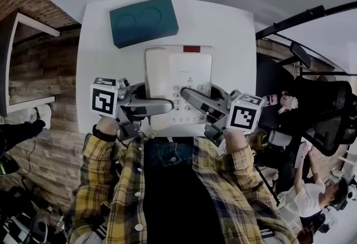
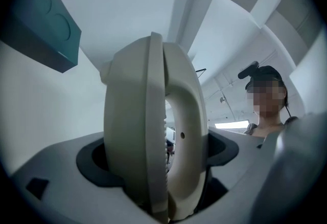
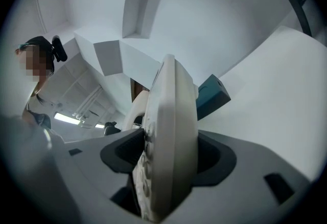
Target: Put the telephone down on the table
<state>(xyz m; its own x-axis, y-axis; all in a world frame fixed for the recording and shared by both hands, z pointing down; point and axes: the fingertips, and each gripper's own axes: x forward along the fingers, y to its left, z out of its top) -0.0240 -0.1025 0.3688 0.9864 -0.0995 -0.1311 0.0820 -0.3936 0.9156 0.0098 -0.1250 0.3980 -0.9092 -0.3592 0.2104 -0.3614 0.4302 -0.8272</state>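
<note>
The telephone [image 1: 178, 78] is a cream desk set with a dark red strip along its far edge. Its handset [image 1: 155, 78] lies along the left side, and the keypad is on the right. It sits above the near half of the white table [image 1: 234, 42], square to the person. It cannot be told from the head view whether its underside touches the tabletop.

The left gripper [image 1: 159, 102] is clamped on the telephone's left near edge, at the handset end. In the left gripper view the jaws stand wide, one dark pad [image 2: 94, 159] against the base and the other against the handset [image 2: 186, 126], with the set seen edge-on between them.

The right gripper [image 1: 192, 99] is clamped on the right near edge, over the keypad. In the right gripper view the jaws are likewise wide, closed on the thin body of the telephone [image 3: 168, 141], with the buttons facing left.

Each gripper carries a cube with square markers, the left cube [image 1: 104, 98] and the right cube [image 1: 245, 116]. The person's yellow plaid sleeves [image 1: 100, 170] reach to both.

A teal box [image 1: 143, 20] lies at the far left of the table, apart from the telephone. A black chair [image 1: 329, 115] stands to the right of the table.
</note>
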